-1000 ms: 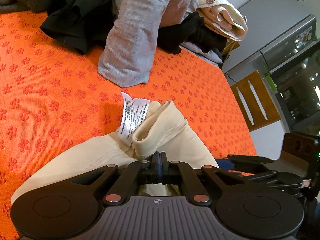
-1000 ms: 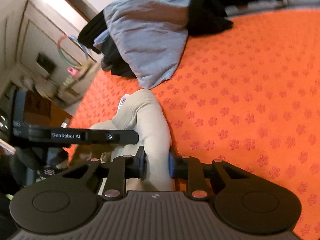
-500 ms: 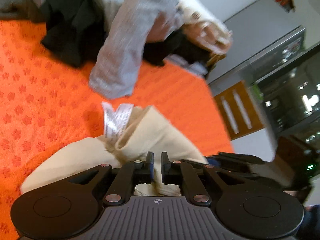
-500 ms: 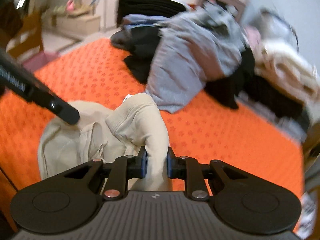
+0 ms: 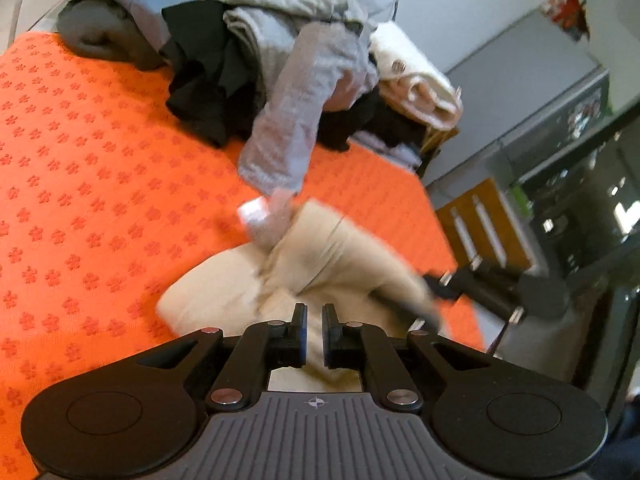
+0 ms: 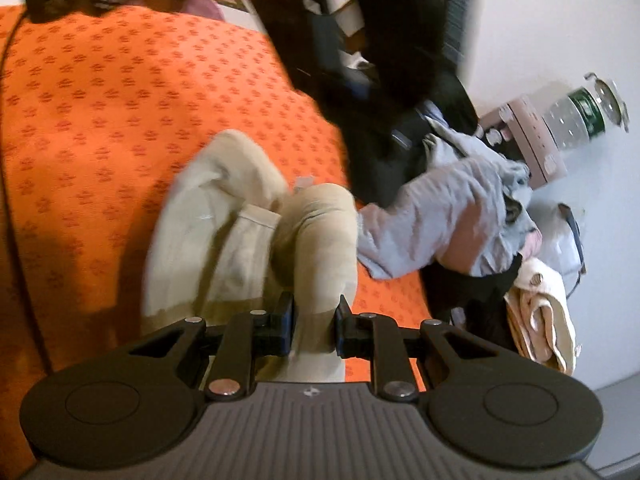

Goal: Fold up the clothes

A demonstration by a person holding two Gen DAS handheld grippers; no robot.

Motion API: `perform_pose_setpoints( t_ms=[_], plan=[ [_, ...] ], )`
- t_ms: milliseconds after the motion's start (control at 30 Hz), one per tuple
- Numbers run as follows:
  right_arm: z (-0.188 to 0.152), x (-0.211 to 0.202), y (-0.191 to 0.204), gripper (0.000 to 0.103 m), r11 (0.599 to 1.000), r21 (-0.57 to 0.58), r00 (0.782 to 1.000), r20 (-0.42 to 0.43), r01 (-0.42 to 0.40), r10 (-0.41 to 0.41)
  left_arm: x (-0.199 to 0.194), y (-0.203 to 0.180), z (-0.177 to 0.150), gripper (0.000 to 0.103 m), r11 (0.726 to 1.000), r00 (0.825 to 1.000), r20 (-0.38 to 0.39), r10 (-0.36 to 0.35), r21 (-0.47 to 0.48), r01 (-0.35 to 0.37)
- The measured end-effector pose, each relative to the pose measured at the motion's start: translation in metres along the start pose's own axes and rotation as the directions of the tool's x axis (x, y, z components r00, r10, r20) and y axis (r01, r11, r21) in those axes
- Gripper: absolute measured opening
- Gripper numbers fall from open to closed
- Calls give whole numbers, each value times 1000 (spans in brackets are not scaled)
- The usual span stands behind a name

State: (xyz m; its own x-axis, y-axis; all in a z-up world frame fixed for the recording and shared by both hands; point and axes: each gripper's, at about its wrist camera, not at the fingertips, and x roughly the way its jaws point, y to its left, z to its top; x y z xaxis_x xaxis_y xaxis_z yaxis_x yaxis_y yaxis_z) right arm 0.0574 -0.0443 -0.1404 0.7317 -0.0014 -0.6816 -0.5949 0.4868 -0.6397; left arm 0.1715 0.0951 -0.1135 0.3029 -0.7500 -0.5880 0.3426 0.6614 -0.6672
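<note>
Here, a thick fold of the beige garment (image 6: pixel 316 240) is clamped between the fingers of the right gripper (image 6: pixel 314 326), which stand fairly far apart around the bunched cloth. The rest of the garment is spread just ahead and to the left of these fingers on the orange cover (image 6: pixel 120 120). Ahead and to the right of them, a grey garment (image 6: pixel 440 216) is seen draped from a dark pile, its edge touching or just beside the beige fold.

The left gripper (image 5: pixel 315 330) is held with a narrow gap between its fingers. Beige cloth (image 5: pixel 320 264) is seen through and beyond the gap, but whether any is pinched cannot be told from the blurred view. A white label (image 5: pixel 254 212) is seen ahead of the fingers, at the far end of the cloth. Farther ahead lies the clothes pile (image 5: pixel 248 40) on the cover (image 5: pixel 80 160). The right gripper is visible to the right (image 5: pixel 440 284), blurred, at the garment's edge.
</note>
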Motion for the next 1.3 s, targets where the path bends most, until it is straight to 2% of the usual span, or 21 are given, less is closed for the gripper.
perform_pose_setpoints(
  t_ms=[167,233,333,367,467,533,633,700,833,900,1067,1100,1167,1233,1267,1300],
  plan=[
    [5,-2,15,27,998,3,998,20,-62,61,4,-15,12,8,997,996,47,-70,-12,71],
    [4,-2,16,33,994,34,994,39,-104,103,9,-23,16,8,996,995,49,-91,2,91],
    [0,-9,2,33,974,135,981,87,-184,173,21,-29,11,8,996,997,5,-78,34,78],
    [-4,-13,-8,33,955,194,972,116,-224,205,25,-30,8,8,997,998,-17,-61,45,62],
    [-20,-23,-39,37,874,360,941,201,-328,271,36,-23,-6,8,998,998,-60,15,57,-12],
    [-36,-22,-59,45,806,460,927,235,-372,293,41,-13,-13,4,997,995,-69,69,43,-66],
    [-57,-9,-81,55,698,570,901,277,-434,334,41,2,-19,4,998,996,-63,56,-16,-57],
    [-68,4,-86,64,632,610,878,305,-478,369,41,2,-20,4,998,997,-54,58,-11,-59],
    [-88,31,-98,76,488,674,825,369,-555,428,42,2,-22,4,998,997,-42,61,-15,-62],
    [-98,45,-104,78,410,698,795,402,-587,453,42,3,-23,4,998,997,-37,61,-20,-62],
    [-105,76,-102,78,232,718,706,475,-656,526,41,3,-25,4,997,998,-23,62,-33,-63],
    [-105,81,-100,69,201,721,690,483,-663,539,41,3,-26,4,997,998,-20,63,-36,-63],
    [-105,85,-96,56,187,737,695,475,-650,540,41,3,-27,4,997,998,-14,64,-40,-65],
    [-107,86,-96,43,151,760,704,483,-633,521,40,3,-27,4,997,998,-9,64,-46,-64],
    [-109,87,-97,42,125,773,708,486,-621,512,40,3,-28,4,997,998,-7,64,-48,-64],
    [-110,87,-96,40,119,778,711,487,-617,508,40,4,-28,4,997,998,-5,66,-50,-66]
  ],
)
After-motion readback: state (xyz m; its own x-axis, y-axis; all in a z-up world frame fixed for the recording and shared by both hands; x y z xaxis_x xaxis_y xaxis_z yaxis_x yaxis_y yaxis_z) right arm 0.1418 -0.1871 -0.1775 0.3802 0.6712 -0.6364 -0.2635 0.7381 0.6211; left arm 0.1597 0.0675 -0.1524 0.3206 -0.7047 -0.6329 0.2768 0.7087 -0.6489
